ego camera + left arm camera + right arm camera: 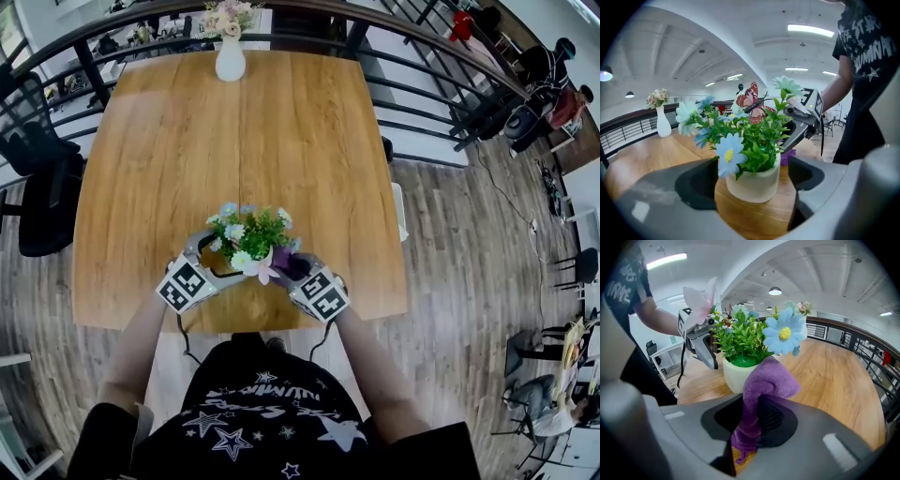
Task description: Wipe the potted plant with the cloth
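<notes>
While right gripper [752, 423] clamps purple cloth [771, 378] | left gripper [752, 183] spread wide around potted plant [750, 154], not touching

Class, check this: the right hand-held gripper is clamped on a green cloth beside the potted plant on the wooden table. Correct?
No. The cloth is purple, not green; the right gripper view shows it. The right hand-held gripper is clamped on it beside the potted plant on the wooden table.
</notes>
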`<state>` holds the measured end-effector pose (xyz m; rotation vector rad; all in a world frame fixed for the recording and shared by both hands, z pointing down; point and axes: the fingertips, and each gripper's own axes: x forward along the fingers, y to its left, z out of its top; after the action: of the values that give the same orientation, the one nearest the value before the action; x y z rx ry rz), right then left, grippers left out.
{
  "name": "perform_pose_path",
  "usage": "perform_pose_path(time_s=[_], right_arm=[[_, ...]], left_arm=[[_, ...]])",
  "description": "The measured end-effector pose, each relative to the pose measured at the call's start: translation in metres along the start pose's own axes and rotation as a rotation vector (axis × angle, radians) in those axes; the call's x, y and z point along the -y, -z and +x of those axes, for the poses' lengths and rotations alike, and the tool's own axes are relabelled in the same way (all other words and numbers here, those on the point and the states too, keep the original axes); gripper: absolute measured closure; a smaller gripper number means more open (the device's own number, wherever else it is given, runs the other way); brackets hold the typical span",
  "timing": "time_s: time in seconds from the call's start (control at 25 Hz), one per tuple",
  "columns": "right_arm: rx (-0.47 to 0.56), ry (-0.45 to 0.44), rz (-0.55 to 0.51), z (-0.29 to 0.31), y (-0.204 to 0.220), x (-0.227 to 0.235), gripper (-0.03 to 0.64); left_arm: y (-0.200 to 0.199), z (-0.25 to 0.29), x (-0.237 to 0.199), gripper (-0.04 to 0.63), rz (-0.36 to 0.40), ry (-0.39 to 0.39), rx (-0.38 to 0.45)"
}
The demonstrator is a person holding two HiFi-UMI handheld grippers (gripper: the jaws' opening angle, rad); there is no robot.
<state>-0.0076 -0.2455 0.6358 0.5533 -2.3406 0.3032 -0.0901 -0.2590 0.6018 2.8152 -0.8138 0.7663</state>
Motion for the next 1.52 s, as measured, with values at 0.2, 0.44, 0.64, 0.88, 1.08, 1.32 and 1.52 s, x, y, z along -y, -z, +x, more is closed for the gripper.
perform_pose_path(time_s=[0.2, 0.44, 0.64, 0.88, 1.08, 1.32, 1.52], right_arm=[[-0.001, 0.003, 0.008, 0.000, 0.001, 0.000, 0.537], [0.004, 0.016, 0.024, 0.001, -0.001, 0.002, 0.537], [0.010, 0.023, 0.040, 0.001, 0.001, 0.003, 0.537], [0.011, 0.023, 0.039, -0.003, 0.005, -0.001, 0.537], [0.025, 0.020, 0.053, -0.004, 0.005, -0.003, 0.537], [0.026, -0.005, 0.061, -0.003, 0.003, -0.015, 0.537], [0.055, -0.061, 0.111, 0.001, 0.001, -0.034, 0.537]], left_arm=[[-0.001, 0.002, -0.001, 0.213, 0.032, 0.015, -0.009], [-0.003, 0.002, -0.001, 0.216, 0.010, -0.019, 0.001], [-0.003, 0.007, 0.000, 0.216, -0.031, -0.072, -0.002], [-0.005, 0.010, 0.003, 0.216, -0.089, -0.158, -0.009], [-0.008, 0.015, 0.006, 0.216, -0.156, -0.257, -0.025], [-0.011, 0.018, 0.008, 0.216, -0.217, -0.339, -0.033], [-0.012, 0.020, 0.009, 0.216, -0.252, -0.390, -0.048]])
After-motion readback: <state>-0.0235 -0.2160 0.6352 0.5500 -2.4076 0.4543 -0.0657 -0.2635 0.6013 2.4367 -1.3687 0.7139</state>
